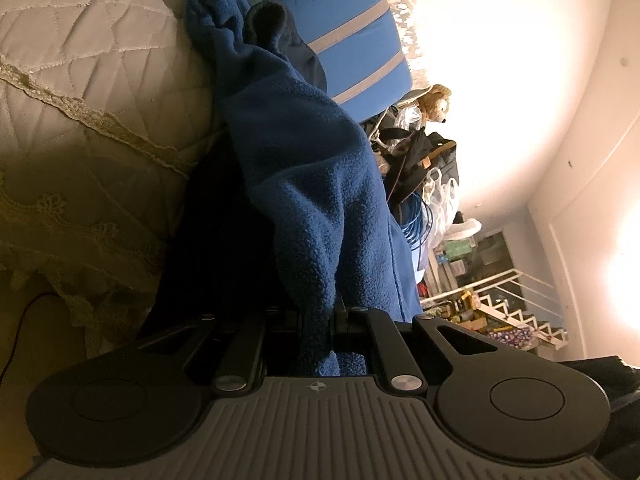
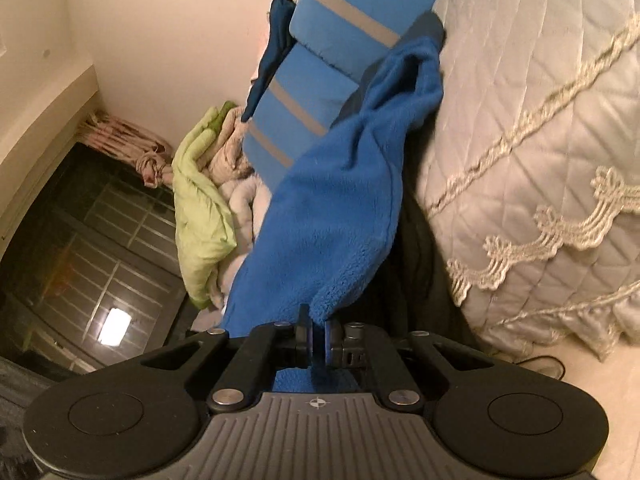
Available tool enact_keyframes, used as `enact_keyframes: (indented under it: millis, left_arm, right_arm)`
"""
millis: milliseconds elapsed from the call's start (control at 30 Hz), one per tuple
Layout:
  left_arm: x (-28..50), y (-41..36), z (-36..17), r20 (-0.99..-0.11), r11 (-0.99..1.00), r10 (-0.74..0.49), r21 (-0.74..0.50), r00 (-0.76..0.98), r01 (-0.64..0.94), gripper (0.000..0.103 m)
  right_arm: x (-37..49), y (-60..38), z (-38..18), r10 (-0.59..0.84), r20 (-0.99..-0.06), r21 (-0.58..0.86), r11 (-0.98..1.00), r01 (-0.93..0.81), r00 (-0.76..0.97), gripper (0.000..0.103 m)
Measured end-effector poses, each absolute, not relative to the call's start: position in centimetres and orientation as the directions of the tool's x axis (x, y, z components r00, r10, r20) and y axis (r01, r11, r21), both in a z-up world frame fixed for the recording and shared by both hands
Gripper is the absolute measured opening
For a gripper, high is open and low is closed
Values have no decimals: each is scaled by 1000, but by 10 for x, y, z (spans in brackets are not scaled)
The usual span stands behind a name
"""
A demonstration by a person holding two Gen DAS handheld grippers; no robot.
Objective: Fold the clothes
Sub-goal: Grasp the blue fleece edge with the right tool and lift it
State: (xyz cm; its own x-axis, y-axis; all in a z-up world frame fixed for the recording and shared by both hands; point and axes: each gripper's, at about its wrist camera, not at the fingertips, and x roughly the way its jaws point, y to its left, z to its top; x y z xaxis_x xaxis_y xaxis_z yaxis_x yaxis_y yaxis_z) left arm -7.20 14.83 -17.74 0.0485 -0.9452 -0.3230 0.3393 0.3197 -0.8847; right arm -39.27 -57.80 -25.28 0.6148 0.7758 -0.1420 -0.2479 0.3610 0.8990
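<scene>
A blue fleece garment (image 1: pixel 316 184) hangs stretched between both grippers above a quilted cream bedspread (image 1: pixel 80 80). My left gripper (image 1: pixel 318 320) is shut on one end of the fleece, which covers its fingertips. In the right wrist view the same blue fleece garment (image 2: pixel 340 208) runs away from my right gripper (image 2: pixel 316 332), which is shut on its near edge. The far end of the fleece bunches near a dark inner lining (image 1: pixel 280 32). Both views are rolled sideways.
A blue cushion with grey stripes (image 1: pixel 352 40) lies beyond the fleece, also in the right wrist view (image 2: pixel 320 60). A green and white pile of laundry (image 2: pixel 208 208) lies beside it. The bedspread (image 2: pixel 540 140) fills the right. Bags, a stuffed toy (image 1: pixel 434 100) and a stair railing (image 1: pixel 512 300) stand beyond.
</scene>
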Motion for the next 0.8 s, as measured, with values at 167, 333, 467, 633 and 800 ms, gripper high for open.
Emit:
enact_keyframes:
  millis: [167,333,467,633,800]
  left_arm:
    - [-80,155,-170,-292,311,-950,-890,106,334,9]
    - [-85,161,-149,-220,268,-960,-901,173,341,8]
    - [-84,156,-127,-183,250,-961,-896,207,368,7]
    - [-81,151,-101,-137,231,-959,-887,250,400,7]
    - [-73,151,-85,-136,260,-933,-895,332,364,7]
  right_arm:
    - [-397,-587,-231,741,-107,890,368,-269,663,7]
    - [-398,-590,-197,714,-34,869,367,-333,699,7]
    - [-391,-586,-174,704,7,845,376,-380,710,7]
    - [-378,-584,-151,687,30,819,400,-412,726,7]
    - [-368,-582,-135,662,44,807,417,-417,748,7]
